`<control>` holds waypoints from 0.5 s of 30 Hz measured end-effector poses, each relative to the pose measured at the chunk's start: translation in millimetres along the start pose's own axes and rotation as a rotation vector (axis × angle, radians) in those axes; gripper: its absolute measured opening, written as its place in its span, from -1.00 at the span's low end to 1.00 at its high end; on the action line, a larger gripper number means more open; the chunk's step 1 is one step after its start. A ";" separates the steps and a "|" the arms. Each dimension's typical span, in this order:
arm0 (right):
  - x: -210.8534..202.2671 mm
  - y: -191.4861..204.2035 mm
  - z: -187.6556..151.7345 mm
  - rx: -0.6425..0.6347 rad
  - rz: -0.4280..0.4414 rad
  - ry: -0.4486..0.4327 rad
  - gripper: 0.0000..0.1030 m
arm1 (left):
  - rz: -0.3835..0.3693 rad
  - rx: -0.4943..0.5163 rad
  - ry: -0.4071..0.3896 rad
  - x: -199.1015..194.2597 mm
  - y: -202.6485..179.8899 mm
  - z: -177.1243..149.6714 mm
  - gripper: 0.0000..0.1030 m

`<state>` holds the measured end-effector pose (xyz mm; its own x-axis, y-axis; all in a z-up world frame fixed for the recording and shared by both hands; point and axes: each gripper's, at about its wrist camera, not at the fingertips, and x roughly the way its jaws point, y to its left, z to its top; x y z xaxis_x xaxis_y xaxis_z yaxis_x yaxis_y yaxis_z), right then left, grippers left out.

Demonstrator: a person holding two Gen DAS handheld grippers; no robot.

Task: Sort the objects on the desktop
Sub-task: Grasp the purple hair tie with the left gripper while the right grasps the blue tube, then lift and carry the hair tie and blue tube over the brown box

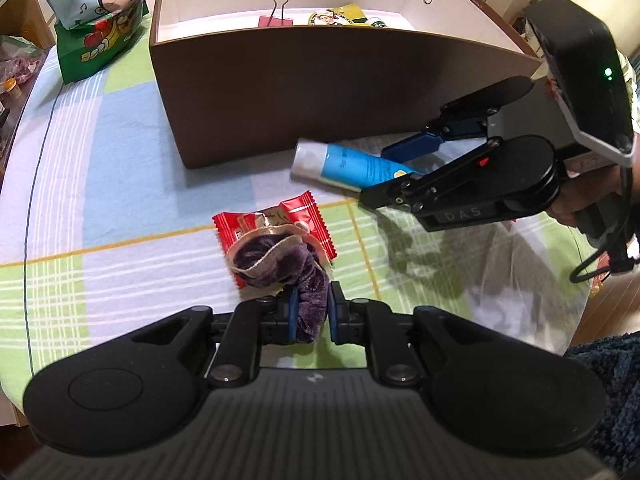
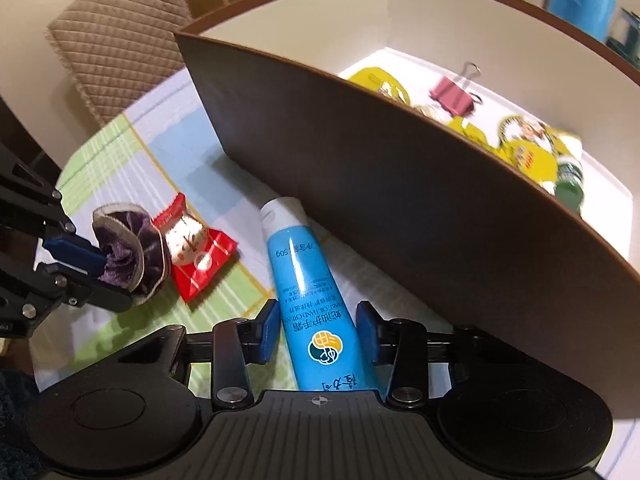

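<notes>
A blue hand cream tube (image 2: 304,280) with a white cap lies on the checked tablecloth, right against the brown box's (image 2: 360,184) near wall. My right gripper (image 2: 318,334) straddles the tube's lower half. Its right pad is at the tube's edge, while a thin strip of cloth still shows beside the left pad, so it is open. My left gripper (image 1: 312,316) is shut on a purple velvet scrunchie (image 1: 280,264) with a pale trim. The scrunchie hangs over a red snack packet (image 1: 300,216) that lies on the cloth. The right gripper (image 1: 394,172) also shows in the left wrist view.
Inside the box are a pink binder clip (image 2: 454,94), yellow-green packets (image 2: 524,144) and a green-capped item (image 2: 570,192). A cartoon-print bag (image 1: 100,20) stands at the far left of the table. A quilted chair back (image 2: 116,40) is beyond the table edge.
</notes>
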<state>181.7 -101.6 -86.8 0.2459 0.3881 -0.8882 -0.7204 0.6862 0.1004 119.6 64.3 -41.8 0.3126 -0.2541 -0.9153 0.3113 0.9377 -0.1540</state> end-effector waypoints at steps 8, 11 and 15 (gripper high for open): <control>-16.4 -6.2 -21.7 0.143 -0.025 0.130 -0.24 | -0.005 0.004 -0.006 -0.3 0.9 -1.5 -0.78; -23.2 -7.1 -33.5 0.161 -0.013 0.130 -0.24 | -0.007 0.006 -0.005 -1.7 0.1 -3.3 -0.78; -22.8 -1.4 -34.8 0.157 -0.026 0.104 -0.23 | -0.020 0.009 0.000 -2.6 -2.5 -5.7 -0.77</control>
<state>154.6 -132.8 -82.3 0.1893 0.3089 -0.9321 -0.6025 0.7861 0.1381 112.9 64.0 -41.2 0.3067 -0.2726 -0.9119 0.3258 0.9303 -0.1685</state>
